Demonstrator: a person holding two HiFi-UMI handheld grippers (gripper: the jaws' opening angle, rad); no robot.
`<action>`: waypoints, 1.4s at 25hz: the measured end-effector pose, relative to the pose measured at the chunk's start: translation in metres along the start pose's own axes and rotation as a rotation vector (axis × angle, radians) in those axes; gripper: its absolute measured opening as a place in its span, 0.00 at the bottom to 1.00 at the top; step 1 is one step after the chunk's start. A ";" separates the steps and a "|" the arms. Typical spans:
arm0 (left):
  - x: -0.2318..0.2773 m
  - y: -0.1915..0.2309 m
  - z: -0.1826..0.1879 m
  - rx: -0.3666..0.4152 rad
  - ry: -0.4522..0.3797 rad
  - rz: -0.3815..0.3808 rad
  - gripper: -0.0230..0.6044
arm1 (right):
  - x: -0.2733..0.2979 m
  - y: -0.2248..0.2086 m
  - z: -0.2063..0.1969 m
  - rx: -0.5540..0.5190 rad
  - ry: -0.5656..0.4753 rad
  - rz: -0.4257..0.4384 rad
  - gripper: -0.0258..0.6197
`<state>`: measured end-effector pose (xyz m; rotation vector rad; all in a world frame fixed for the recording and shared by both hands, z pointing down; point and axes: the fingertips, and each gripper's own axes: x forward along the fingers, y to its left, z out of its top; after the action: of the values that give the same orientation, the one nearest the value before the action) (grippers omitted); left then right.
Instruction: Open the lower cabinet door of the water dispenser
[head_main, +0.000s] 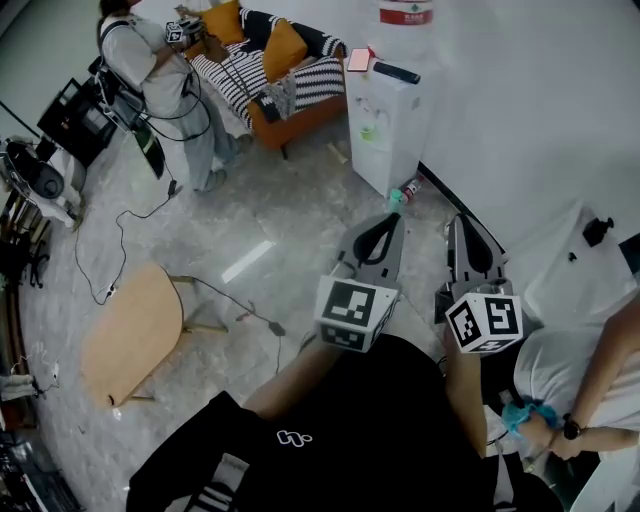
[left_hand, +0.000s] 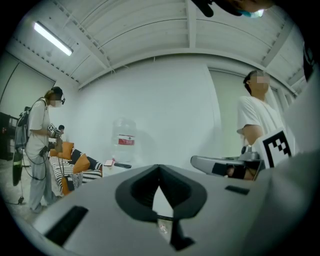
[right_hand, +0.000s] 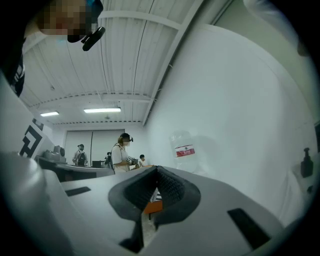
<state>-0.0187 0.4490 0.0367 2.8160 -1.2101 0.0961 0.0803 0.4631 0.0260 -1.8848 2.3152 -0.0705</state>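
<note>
Grey marbled floor (head_main: 290, 215) open from left claw (head_main: 378, 243) and right claw (head_main: 472, 250) up to tall white water dispenser (head_main: 385, 135). Small red-and-green bottle (head_main: 404, 192) on floor at dispenser's base, near that path. White wall (head_main: 540, 110) closes right side. Orange sofa with striped cushions (head_main: 275, 75) just beyond dispenser's left. Person in white shirt (head_main: 575, 365) crowds right claw. Black cable (head_main: 120, 240), round light-wood table (head_main: 133, 332) well off left.

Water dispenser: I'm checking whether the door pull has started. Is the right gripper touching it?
Apart. The head view shows floor between the right gripper, tongs shut, and the water dispenser.
</note>
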 end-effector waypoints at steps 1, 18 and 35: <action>0.003 0.004 0.000 0.001 0.000 0.000 0.05 | 0.004 -0.001 -0.001 0.000 -0.001 -0.003 0.06; 0.093 0.130 0.002 -0.038 -0.012 0.077 0.05 | 0.149 -0.020 -0.029 -0.048 0.012 -0.028 0.06; 0.231 0.264 0.055 -0.022 -0.083 0.022 0.05 | 0.343 -0.041 -0.011 -0.109 0.010 -0.050 0.06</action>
<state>-0.0503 0.0961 0.0137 2.8139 -1.2503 -0.0329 0.0516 0.1189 0.0109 -1.9973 2.3232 0.0411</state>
